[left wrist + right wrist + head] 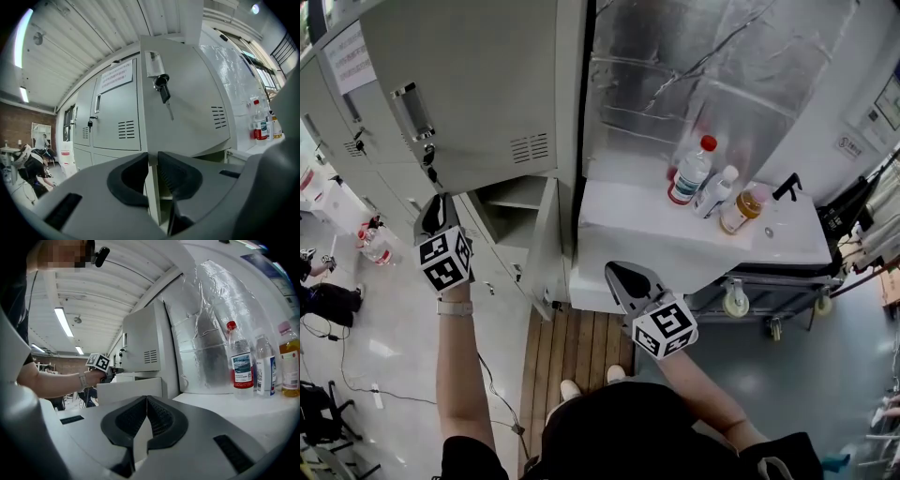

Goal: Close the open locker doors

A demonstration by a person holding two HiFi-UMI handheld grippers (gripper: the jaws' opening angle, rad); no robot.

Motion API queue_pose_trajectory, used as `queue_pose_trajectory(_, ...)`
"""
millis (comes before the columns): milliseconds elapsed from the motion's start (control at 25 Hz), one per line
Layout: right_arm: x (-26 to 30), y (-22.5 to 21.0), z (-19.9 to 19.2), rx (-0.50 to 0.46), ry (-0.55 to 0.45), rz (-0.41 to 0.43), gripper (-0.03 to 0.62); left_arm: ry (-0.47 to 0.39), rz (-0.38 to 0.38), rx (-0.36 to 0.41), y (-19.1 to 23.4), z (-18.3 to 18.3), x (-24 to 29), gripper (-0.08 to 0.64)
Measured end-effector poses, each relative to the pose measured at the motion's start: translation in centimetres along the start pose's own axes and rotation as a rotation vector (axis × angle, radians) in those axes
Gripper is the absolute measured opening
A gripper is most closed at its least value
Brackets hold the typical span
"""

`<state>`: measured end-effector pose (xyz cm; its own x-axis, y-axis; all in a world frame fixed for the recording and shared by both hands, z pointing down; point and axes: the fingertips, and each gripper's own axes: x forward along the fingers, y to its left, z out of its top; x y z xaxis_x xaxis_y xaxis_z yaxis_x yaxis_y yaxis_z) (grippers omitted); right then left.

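Note:
A grey locker door (478, 84) stands swung open from the bank of lockers, a key (427, 155) hanging in its lock. My left gripper (441, 202) is at the door's lower corner. In the left gripper view the door (187, 108) has its edge between the pads, and the left gripper (152, 164) is shut on it. Below it an open compartment (516, 202) shows, its own door (546, 251) also ajar. My right gripper (623, 277) hangs lower, in front of the white counter, and it (146, 404) is shut with nothing held.
Closed lockers (112, 117) run off to the left. To the right, a white counter (703, 239) carries three bottles (691, 171) before a foil-covered wall. A wheeled cart (734, 300) stands under it. A wooden pallet (581, 347) lies at my feet. A person sits far left (323, 300).

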<state>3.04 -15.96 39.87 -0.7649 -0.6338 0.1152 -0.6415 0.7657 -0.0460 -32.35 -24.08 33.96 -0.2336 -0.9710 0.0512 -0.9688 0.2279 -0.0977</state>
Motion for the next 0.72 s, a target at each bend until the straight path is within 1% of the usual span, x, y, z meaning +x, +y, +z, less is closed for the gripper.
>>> queue_pose_trajectory(200,0.0,-0.2,-0.3,-0.001,0.009,-0.014,0.030,0.017,-0.006,-0.011,0.2,0.0,2.5,0.075)
queue_pose_trajectory(240,0.0,-0.2,-0.3,-0.001,0.010,-0.017,0.030,0.023,-0.011,-0.016,0.2,-0.1,3.0,0.063)
queue_pose_trajectory(440,-0.4,-0.6,-0.5,0.001,0.017,-0.037,0.029,0.044,-0.045,-0.040,-0.9,-0.3,5.3,0.061)
queue_pose_trajectory(720,-1.6,-1.6,-1.6,0.029,0.034,-0.077,0.030,0.031,-0.089,-0.024,-3.0,1.0,7.0,0.060)
